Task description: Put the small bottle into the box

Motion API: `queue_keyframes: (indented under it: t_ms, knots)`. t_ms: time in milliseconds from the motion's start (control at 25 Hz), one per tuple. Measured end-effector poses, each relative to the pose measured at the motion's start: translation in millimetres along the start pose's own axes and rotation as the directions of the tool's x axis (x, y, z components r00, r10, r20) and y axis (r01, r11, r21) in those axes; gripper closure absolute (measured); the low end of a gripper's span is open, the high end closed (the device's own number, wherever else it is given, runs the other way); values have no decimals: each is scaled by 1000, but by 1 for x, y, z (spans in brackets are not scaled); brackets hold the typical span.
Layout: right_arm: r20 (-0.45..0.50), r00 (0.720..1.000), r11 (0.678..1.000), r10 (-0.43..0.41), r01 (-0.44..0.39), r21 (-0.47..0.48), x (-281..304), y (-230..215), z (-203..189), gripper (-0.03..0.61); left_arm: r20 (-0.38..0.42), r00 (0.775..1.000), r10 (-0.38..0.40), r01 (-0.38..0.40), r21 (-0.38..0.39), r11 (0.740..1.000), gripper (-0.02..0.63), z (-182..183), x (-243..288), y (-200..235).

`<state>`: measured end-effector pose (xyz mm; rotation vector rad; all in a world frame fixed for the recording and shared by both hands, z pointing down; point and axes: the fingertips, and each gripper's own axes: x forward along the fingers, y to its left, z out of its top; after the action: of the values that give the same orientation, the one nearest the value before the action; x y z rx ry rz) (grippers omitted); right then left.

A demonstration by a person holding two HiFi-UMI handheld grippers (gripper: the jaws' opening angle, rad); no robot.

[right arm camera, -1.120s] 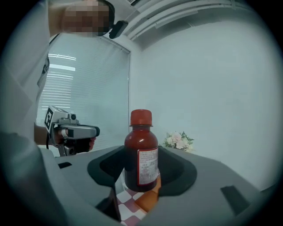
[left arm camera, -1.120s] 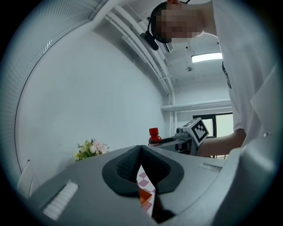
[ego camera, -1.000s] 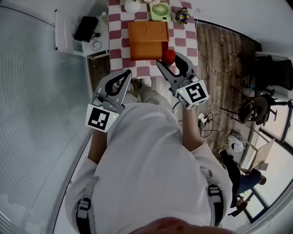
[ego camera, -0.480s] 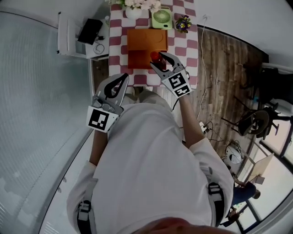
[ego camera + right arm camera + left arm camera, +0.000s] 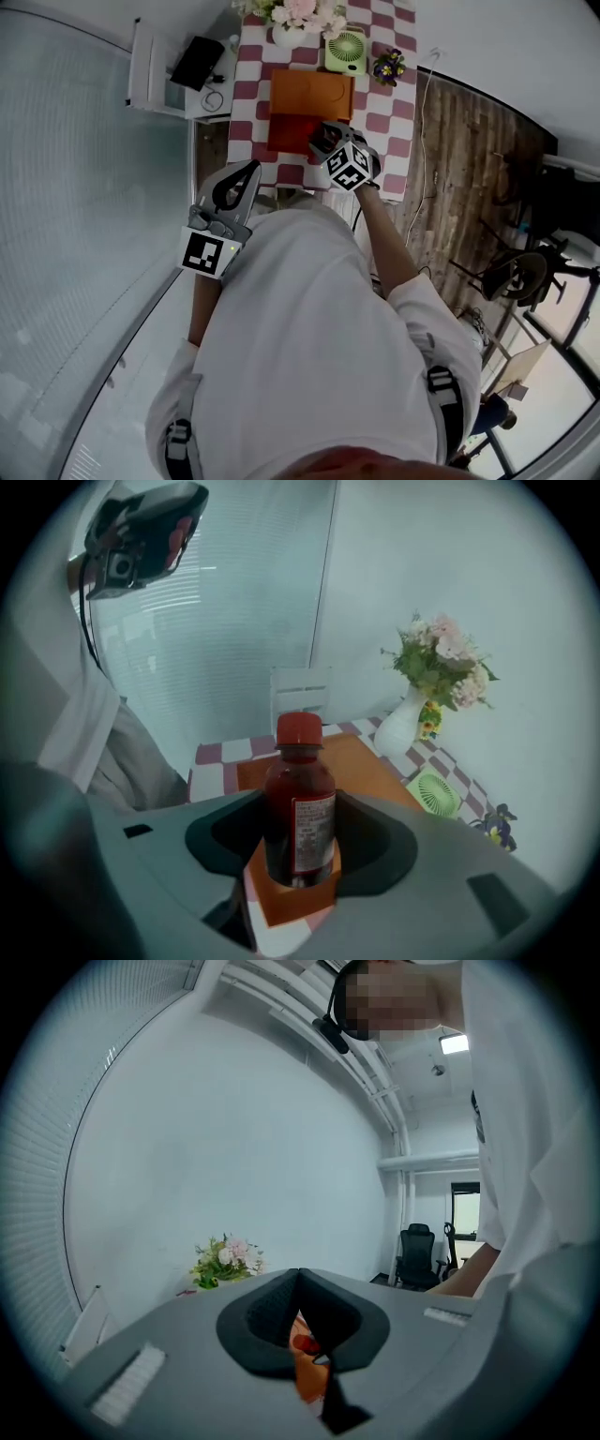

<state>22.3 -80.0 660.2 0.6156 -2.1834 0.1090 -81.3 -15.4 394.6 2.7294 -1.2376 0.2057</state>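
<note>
A small bottle point(image 5: 300, 799) with a red cap, dark red liquid and a white label stands upright between the jaws of my right gripper point(image 5: 300, 810), which is shut on it. In the head view my right gripper point(image 5: 326, 142) hangs over the near, open part of the orange box point(image 5: 311, 95), and the bottle is mostly hidden behind it. The orange box point(image 5: 370, 769) lies directly under the bottle. My left gripper point(image 5: 236, 185) stays by the table's near edge; its jaws point(image 5: 298, 1273) are shut with nothing held.
The red-and-white checkered table point(image 5: 384, 112) carries a white vase of flowers point(image 5: 298, 21), a green fan point(image 5: 346, 52) and a small flower pot point(image 5: 388, 67) behind the box. A white side shelf point(image 5: 173, 75) stands left of the table.
My right gripper has carried the bottle from the table's near right corner leftwards and away from me, over the box. The left gripper has hardly moved.
</note>
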Motion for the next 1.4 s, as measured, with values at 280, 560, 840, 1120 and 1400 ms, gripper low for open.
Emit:
queue_keyframes:
  t_ms: [280,560,840,1120,1400]
  knots:
    - [-131,988,994,86,-95,-62,40,10,-29,356,-8,999,47,-48,-5,999,612,1,-2,18]
    - [-322,937,980,134,-175,-100,73,12,-63,356,-69,996,57,-57,1,998,612,-14,-3,25]
    - [-453,882,941,133,-256,-223,94,17,-83,354,-71,995,74,-74,7,997,612,-15,-8,30]
    - [-517,846,920,133,-299,-253,103,21,-97,354,-67,993,93,-93,8,996,612,-14,-15,35]
    - [-568,815,910,116,-316,-268,109,22,-114,354,-61,994,94,-93,16,995,612,-12,-20,33]
